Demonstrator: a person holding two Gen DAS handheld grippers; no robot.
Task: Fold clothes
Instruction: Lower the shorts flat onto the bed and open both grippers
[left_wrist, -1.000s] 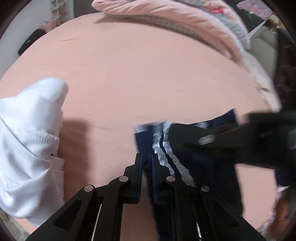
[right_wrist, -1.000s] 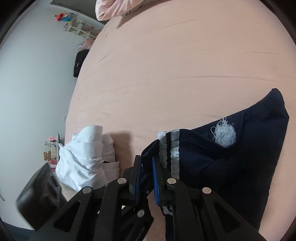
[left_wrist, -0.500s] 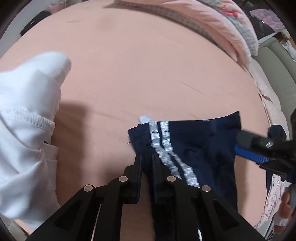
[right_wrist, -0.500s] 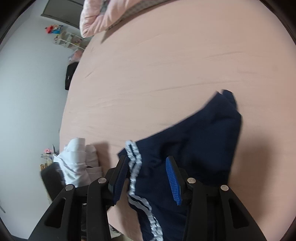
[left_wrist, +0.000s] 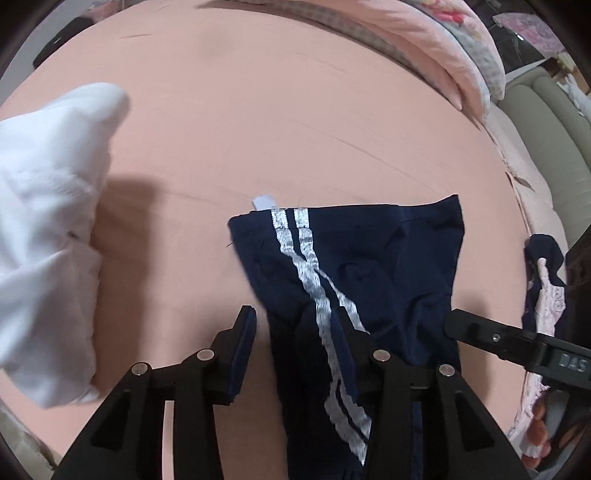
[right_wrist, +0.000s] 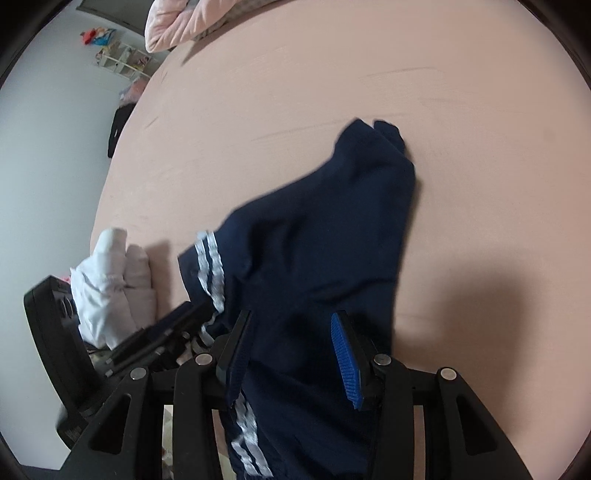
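A navy garment with two white side stripes (left_wrist: 369, 266) lies spread on the pink bed sheet (left_wrist: 277, 110), its near end running down off the front edge. My left gripper (left_wrist: 291, 325) stands open over its near striped part, fabric between the spread fingers. In the right wrist view the same navy garment (right_wrist: 325, 236) lies flat, and my right gripper (right_wrist: 291, 332) is open above it, blue pads apart. The left gripper's black finger (right_wrist: 166, 325) shows at the garment's striped corner.
A crumpled white garment (left_wrist: 48, 229) is piled at the left, also the white garment (right_wrist: 114, 288) in the right wrist view. Pink bedding (left_wrist: 424, 48) is heaped at the far edge. A small navy and pink piece (left_wrist: 543, 280) hangs at the right by a sofa (left_wrist: 543, 122).
Both grippers have opened and let go of the navy garment, the right one first, then the left. The garment now lies spread flat on the sheet.
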